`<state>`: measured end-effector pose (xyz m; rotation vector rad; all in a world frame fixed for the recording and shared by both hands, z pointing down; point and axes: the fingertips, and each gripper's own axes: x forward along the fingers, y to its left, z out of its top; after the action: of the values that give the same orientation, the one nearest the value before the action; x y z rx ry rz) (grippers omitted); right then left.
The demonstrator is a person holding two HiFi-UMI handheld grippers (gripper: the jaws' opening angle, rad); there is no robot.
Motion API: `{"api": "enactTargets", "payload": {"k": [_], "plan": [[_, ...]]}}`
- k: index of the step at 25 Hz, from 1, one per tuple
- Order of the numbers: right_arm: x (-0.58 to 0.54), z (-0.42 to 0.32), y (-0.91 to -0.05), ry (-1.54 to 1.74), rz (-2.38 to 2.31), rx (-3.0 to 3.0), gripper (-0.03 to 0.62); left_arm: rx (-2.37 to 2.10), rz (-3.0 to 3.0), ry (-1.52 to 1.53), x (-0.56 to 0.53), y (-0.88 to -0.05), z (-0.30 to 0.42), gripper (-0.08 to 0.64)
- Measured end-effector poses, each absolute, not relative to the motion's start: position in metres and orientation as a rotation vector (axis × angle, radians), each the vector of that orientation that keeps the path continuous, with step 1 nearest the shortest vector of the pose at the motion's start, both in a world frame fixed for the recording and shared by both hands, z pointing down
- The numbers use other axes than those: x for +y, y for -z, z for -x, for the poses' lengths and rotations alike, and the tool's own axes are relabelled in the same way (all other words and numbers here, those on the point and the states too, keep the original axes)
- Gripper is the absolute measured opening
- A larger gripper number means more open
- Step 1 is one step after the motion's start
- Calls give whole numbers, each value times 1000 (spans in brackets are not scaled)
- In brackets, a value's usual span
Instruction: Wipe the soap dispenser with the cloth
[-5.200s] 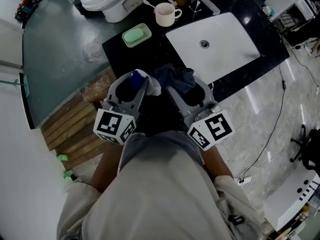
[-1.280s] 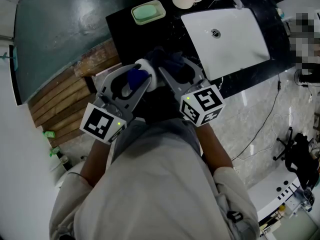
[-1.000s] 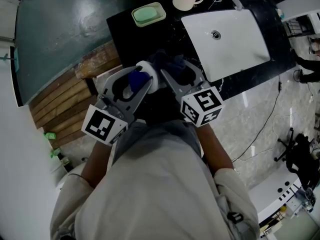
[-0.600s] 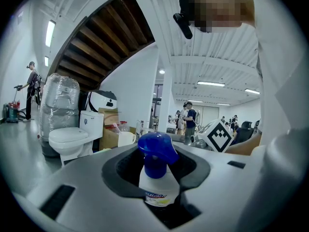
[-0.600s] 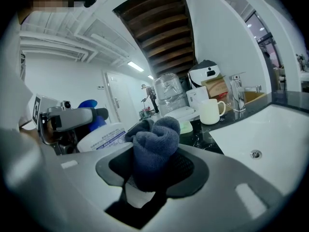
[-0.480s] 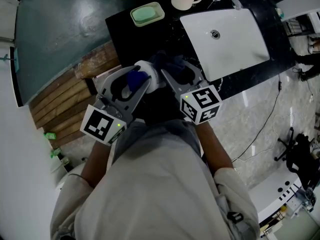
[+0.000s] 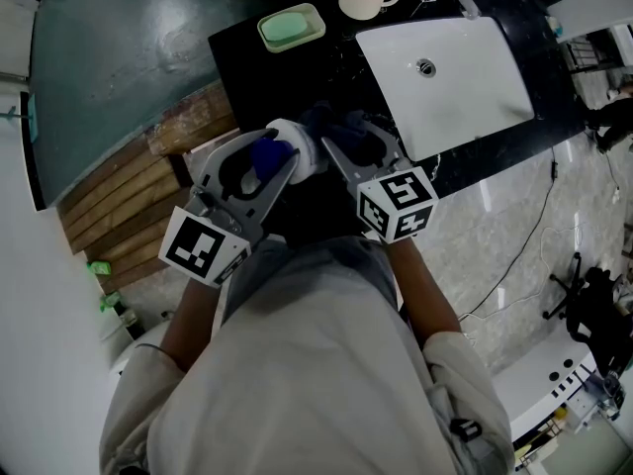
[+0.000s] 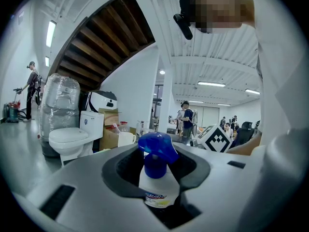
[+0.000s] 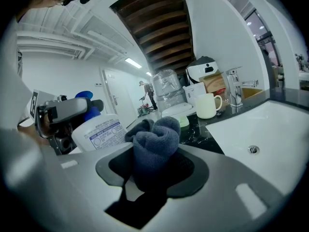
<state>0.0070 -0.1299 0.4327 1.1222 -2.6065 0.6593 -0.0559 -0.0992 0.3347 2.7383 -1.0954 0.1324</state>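
the left claw (image 7: 259, 171) pinches the soap bottle (image 8: 155, 175) by its sides, blue top up, so it cannot tip or spin when it gets rubbed. the right claw (image 7: 358, 156) pinches a bunched blue cloth (image 9: 154, 144), and a soft lump pokes out in front to do the wiping. the bottle is at 9 o'clock from the cloth, just beside it. i cannot tell if they touch. both are held off the counter, with the sink (image 7: 475, 77) at 1 o'clock.
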Motion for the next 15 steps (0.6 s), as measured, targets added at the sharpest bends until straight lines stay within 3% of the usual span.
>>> {"api": "enactTargets", "payload": {"k": [15], "plan": [[-126,-17,-452,-672,-1103,-2528,167,-1105,-2724,-120,-102,-335,55,141]]}}
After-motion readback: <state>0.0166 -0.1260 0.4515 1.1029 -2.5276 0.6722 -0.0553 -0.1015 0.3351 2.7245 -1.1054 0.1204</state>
